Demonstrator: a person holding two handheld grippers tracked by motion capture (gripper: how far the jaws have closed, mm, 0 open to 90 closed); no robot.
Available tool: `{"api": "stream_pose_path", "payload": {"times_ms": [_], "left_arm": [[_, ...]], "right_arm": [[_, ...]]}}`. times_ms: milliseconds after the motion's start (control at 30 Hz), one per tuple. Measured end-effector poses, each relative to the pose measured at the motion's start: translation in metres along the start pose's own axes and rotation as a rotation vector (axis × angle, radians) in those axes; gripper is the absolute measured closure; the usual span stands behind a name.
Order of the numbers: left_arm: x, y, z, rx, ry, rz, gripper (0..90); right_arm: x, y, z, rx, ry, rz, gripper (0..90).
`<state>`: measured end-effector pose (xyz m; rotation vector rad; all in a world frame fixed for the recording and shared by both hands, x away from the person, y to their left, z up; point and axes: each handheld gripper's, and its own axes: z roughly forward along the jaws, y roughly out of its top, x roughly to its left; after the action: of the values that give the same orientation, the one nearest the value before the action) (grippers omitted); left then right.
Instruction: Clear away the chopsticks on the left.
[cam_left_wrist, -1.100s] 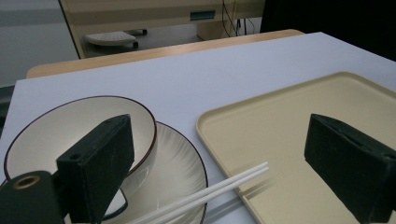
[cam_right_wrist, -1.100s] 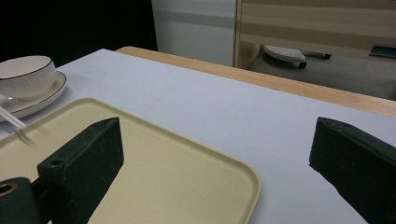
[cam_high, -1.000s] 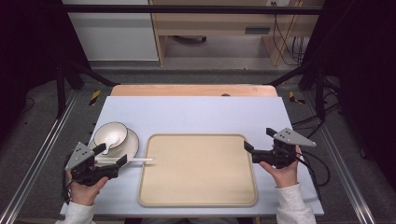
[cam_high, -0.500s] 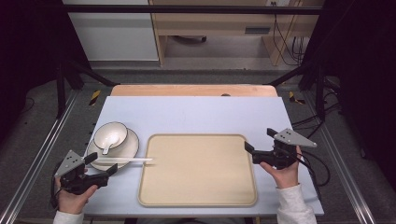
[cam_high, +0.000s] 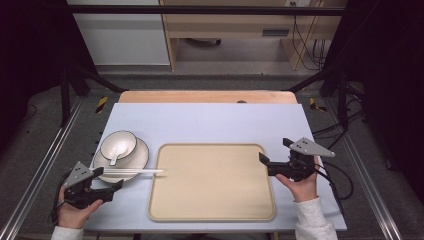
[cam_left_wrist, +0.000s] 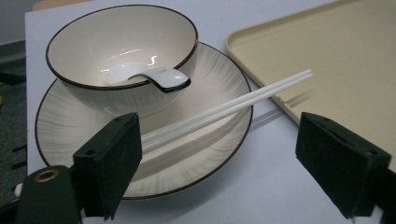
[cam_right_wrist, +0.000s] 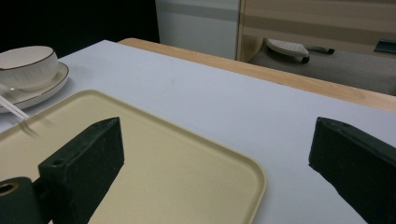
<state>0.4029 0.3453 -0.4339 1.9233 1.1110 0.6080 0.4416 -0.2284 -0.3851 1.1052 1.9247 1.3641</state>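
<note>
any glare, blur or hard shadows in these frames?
Left gripper view: ceiling-light glare streaks inside the cream dark-rimmed bowl; white chopsticks cast a soft shadow onto the beige tray. Right gripper view: chopstick tips blurred. High view: table evenly lit, surroundings dark.

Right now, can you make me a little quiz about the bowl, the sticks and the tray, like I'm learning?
1. True or false: the spoon lies in the bowl.
2. What does the bowl stand on: A the tray, B the plate, C the bare table?
3. Where do the chopsticks' far tips reach?

Key
1. True.
2. B.
3. Over the tray's near-left edge; their other ends rest on the plate, between the wide-apart jaws of the left gripper, which have just been closing a little without pressing on them.
</note>
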Motion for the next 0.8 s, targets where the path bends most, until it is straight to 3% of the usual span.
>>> {"api": "stream_pose_path", "payload": {"times_ms": [400, 633, 800], "left_arm": [[0.013, -0.003, 0.028, 0.077, 0.039, 0.028, 30.3], [0.009, -0.003, 0.032, 0.109, 0.08, 0.062, 35.8], [0.008, -0.003, 0.034, 0.126, 0.078, 0.068, 41.3]], "right_arm": [[0.003, -0.002, 0.007, 0.024, 0.006, -0.004, 3.6], [0.002, -0.002, 0.006, 0.023, 0.004, -0.006, 3.5], [0.003, -0.002, 0.007, 0.028, 0.007, -0.008, 3.5]]}}
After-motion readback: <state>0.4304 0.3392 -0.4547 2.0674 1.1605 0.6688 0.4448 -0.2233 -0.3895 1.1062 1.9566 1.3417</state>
